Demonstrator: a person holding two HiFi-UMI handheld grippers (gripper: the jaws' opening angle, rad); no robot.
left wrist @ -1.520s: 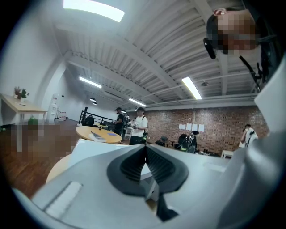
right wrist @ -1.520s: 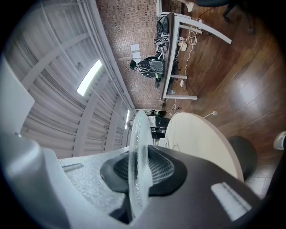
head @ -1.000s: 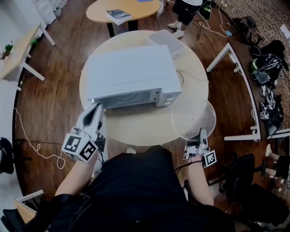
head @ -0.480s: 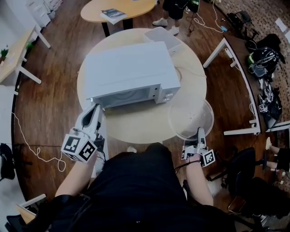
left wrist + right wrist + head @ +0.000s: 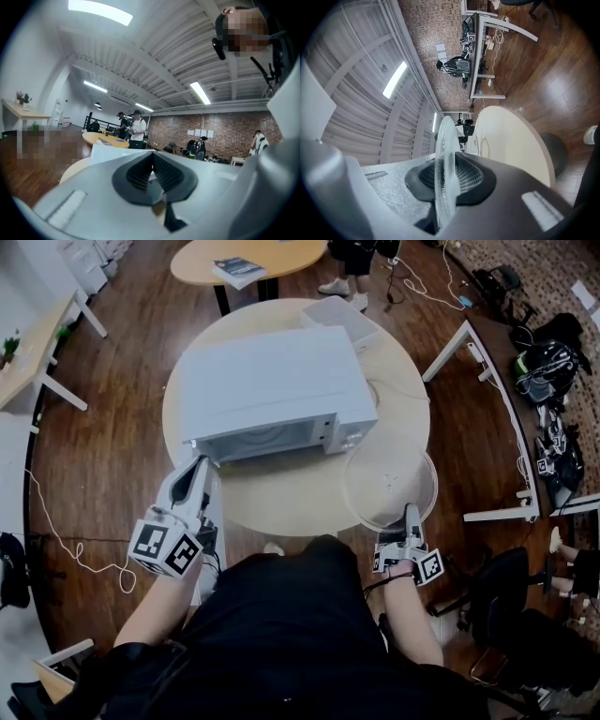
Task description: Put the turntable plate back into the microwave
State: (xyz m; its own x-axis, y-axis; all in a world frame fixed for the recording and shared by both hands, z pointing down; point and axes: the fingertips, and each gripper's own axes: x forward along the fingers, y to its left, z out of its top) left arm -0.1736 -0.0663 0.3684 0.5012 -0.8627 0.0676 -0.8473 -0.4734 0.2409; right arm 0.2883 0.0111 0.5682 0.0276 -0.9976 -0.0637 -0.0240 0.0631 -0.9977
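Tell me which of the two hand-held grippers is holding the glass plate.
The right hand-held gripper: its jaws pinch the rim of the glass plate near the microwave. The left hand-held gripper holds no plate.

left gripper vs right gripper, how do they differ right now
The left gripper has its fingers together with nothing between them; the right gripper is shut on the plate's rim. The left gripper points at the microwave's front left corner; the right gripper sits by the table's right edge. Both point away from the person.
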